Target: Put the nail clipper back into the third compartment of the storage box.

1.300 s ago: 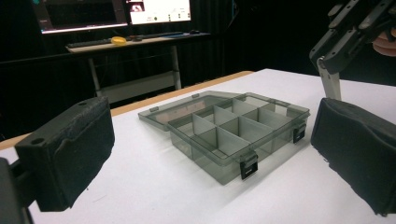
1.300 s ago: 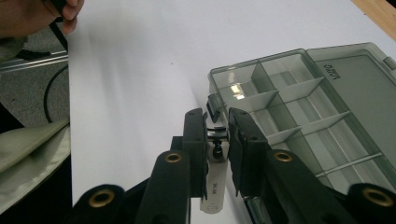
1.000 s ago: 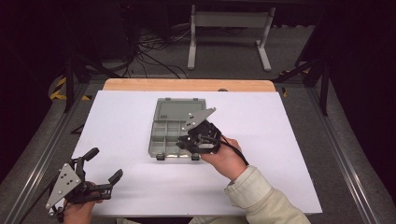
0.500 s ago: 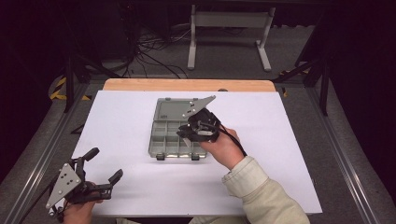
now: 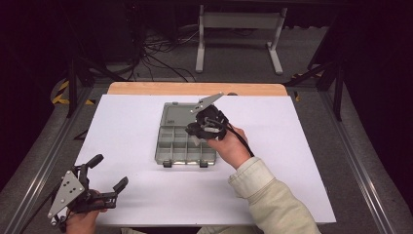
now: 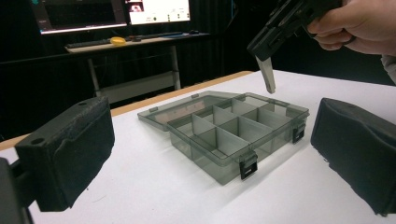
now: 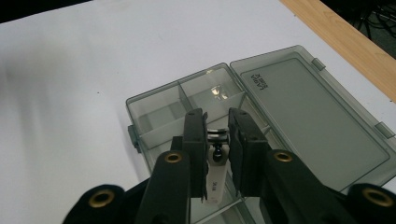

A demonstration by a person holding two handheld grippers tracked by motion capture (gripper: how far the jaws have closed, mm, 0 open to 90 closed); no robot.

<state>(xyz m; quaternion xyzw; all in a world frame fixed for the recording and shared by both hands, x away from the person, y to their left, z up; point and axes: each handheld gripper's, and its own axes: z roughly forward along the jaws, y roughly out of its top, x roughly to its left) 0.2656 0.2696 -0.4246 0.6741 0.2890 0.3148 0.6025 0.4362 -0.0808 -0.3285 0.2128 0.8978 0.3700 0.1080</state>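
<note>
We hold a small, light nail clipper (image 7: pixel 215 179) clamped by its flat sides in the right tool (image 7: pixel 217 122) above the open box (image 5: pixel 171 127); left tool (image 5: pixel 104 171) rests apart.

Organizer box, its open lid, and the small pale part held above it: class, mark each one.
organizer box (image 6: pixel 219 149), left gripper view, front wall.
open lid (image 7: pixel 303 107), right gripper view, flat panel.
small pale part (image 6: pixel 267 77), left gripper view, hanging lower end.

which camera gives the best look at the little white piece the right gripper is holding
The right gripper view: the white piece sits close up between the right hand-held gripper's jaws. The left gripper view shows it side-on, hanging over the organizer box. In the high view it is tiny.
</note>
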